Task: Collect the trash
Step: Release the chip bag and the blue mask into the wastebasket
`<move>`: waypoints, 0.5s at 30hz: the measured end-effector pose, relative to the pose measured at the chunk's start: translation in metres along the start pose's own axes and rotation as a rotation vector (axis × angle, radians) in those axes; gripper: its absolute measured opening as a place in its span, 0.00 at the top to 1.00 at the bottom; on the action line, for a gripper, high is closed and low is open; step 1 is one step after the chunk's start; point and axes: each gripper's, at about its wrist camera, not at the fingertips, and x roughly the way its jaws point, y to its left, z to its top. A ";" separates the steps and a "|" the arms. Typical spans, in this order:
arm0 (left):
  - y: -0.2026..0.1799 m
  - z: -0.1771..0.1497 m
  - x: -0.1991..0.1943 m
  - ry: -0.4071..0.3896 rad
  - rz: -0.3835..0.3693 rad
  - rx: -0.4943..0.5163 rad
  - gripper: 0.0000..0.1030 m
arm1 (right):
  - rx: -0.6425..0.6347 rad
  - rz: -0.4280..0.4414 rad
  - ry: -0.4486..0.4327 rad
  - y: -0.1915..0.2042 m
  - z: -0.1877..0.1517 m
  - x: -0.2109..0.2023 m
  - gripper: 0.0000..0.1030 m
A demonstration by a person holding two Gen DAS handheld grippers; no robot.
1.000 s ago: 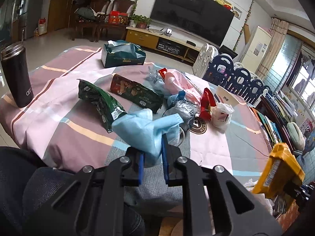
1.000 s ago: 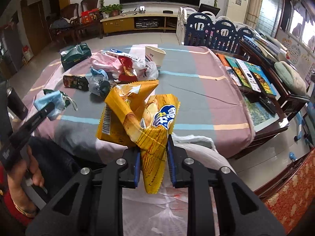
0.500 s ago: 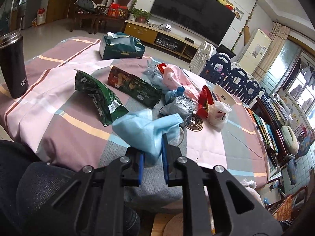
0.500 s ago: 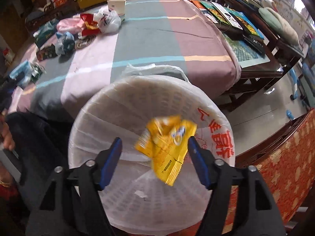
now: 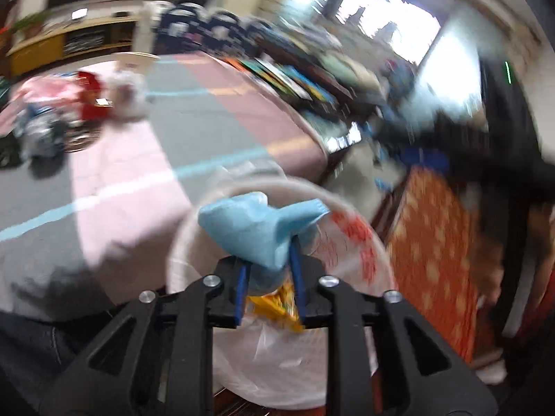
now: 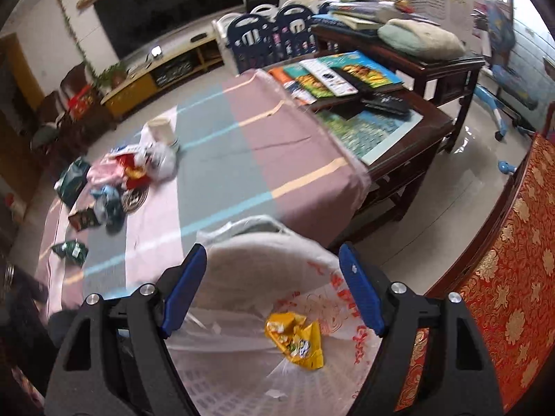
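My left gripper (image 5: 267,287) is shut on a crumpled light-blue face mask (image 5: 258,232) and holds it over the white bag-lined bin (image 5: 350,242). A yellow snack bag (image 5: 274,306) lies in the bin below it. My right gripper (image 6: 272,287) is open and empty above the same bin (image 6: 263,263), with the yellow snack bag (image 6: 295,336) lying inside. More trash (image 6: 118,176) stays on the striped tablecloth (image 6: 225,173): red, green and pink wrappers, a white plastic bag and a paper cup (image 6: 163,130). The left wrist view is blurred.
A dark wooden side table with books and remotes (image 6: 364,100) stands right of the table. A red and gold patterned chair (image 6: 513,277) is close on the right. A person's dark-trousered legs (image 5: 41,339) are at the lower left.
My left gripper swung from over the table to above the bin, still holding the mask. My right gripper opened and dropped the yellow snack bag, which now lies in the bin.
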 end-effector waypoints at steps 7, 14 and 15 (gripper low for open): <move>0.020 0.001 0.001 -0.013 0.081 -0.082 0.18 | 0.042 -0.001 0.008 -0.007 0.000 0.004 0.21; 0.080 0.000 -0.029 -0.135 0.240 -0.345 0.18 | 0.005 0.023 0.034 0.015 -0.007 0.013 0.21; 0.087 0.000 -0.038 -0.168 0.306 -0.359 0.18 | 0.002 0.020 0.008 0.019 -0.007 0.009 0.21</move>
